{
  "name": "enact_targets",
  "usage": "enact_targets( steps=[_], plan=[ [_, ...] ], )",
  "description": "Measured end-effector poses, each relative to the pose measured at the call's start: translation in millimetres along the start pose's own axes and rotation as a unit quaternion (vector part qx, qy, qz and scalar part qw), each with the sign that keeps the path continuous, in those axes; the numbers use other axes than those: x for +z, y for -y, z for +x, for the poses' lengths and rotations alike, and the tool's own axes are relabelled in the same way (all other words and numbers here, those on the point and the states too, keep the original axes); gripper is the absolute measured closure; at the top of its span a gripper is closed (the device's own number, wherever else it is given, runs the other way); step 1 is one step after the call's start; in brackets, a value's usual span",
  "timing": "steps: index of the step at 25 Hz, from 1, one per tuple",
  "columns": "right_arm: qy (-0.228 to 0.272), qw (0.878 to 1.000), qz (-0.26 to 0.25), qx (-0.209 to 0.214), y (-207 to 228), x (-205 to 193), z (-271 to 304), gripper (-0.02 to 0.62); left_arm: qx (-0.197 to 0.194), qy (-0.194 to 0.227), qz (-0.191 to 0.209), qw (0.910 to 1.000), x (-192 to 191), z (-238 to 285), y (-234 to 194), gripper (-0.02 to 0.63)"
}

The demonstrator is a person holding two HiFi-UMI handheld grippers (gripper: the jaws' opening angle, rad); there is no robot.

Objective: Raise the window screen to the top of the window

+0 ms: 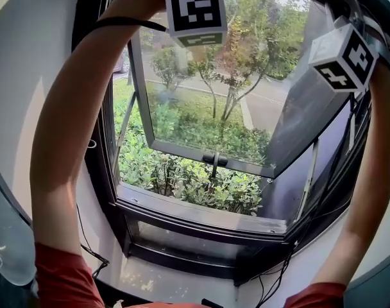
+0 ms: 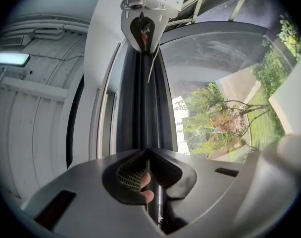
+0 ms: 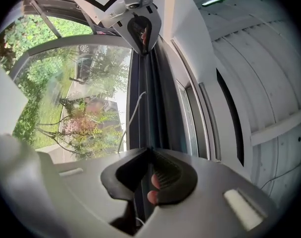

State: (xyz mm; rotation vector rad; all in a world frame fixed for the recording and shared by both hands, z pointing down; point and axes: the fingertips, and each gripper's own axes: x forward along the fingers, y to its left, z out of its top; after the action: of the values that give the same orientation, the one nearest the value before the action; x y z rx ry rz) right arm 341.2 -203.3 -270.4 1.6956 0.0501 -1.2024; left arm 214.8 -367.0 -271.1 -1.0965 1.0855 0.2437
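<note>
Green shrubs show unveiled through the window. Overhead, the left gripper and right gripper each pinch the dark screen bar, jaws nearly together. The raise looks almost done, with only the last stretch to the top left.

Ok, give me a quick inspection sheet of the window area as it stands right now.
Surface: pale sill, only partly in view.
Job's things: dark screen bar, up high in the window frame.
Clutter: nothing seen.
Grippers: left gripper and right gripper both shut on the screen bar, facing each other along it.
Cables: black cables hang at the frame's lower right.
Surroundings: glass pane swung outward; shrubs outside.
</note>
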Motion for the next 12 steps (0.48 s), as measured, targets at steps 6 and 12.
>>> enact_targets(
  steps=[6, 12],
  plan=[
    [0.001, 1.000, -0.001, -0.007, 4.1, 1.8, 5.2, 0.551, 0.011, -0.007, -0.009, 0.9999, -0.9, 5.6, -3.6, 0.575],
    [-0.007, 1.000, -0.001, -0.014, 4.8, 1.1, 5.0, 0.551, 0.006, -0.004, -0.019, 0.9998, -1.0, 5.4, -3.2, 0.575]
  ],
)
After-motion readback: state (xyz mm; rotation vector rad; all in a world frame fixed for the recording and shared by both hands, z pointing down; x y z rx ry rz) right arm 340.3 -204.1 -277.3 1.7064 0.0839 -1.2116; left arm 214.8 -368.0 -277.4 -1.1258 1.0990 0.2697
